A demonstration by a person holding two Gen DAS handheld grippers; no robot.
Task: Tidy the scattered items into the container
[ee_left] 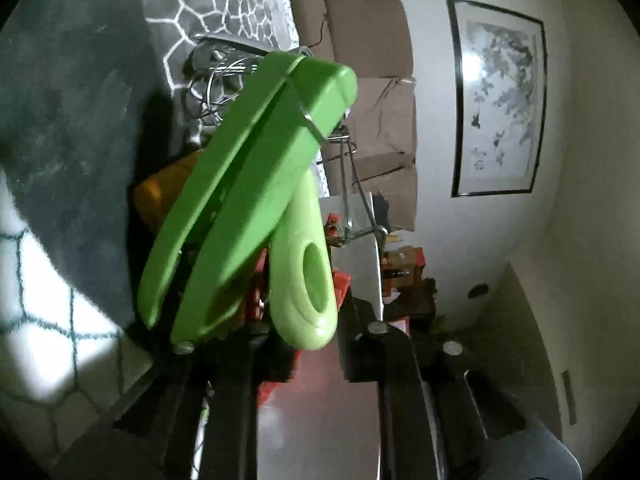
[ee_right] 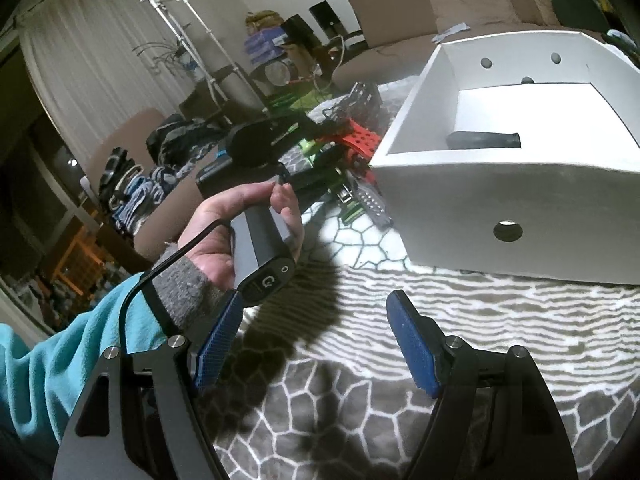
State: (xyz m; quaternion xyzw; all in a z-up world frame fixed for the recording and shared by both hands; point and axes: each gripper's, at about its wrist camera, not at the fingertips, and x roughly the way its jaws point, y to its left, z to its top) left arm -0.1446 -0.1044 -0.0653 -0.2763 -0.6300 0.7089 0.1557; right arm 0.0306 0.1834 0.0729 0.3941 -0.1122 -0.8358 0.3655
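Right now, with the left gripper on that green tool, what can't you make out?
- Left wrist view: left gripper fingers, hidden behind the green tool.
- Left wrist view: wire whisk, mostly covered by that tool.
- Right wrist view: white container, far side cut off by the edge; only one dark handle shows inside.
- Right wrist view: pile of utensils, too small and partly behind the left hand.

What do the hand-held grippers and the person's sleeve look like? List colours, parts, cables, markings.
Right hand-held gripper: black angular frame with silver bolts, blue textured pads. Left hand-held gripper's handle: grey-black body, white "G" marking on its end, black cable trailing back. The arm wears a turquoise sleeve over a grey knit cuff.
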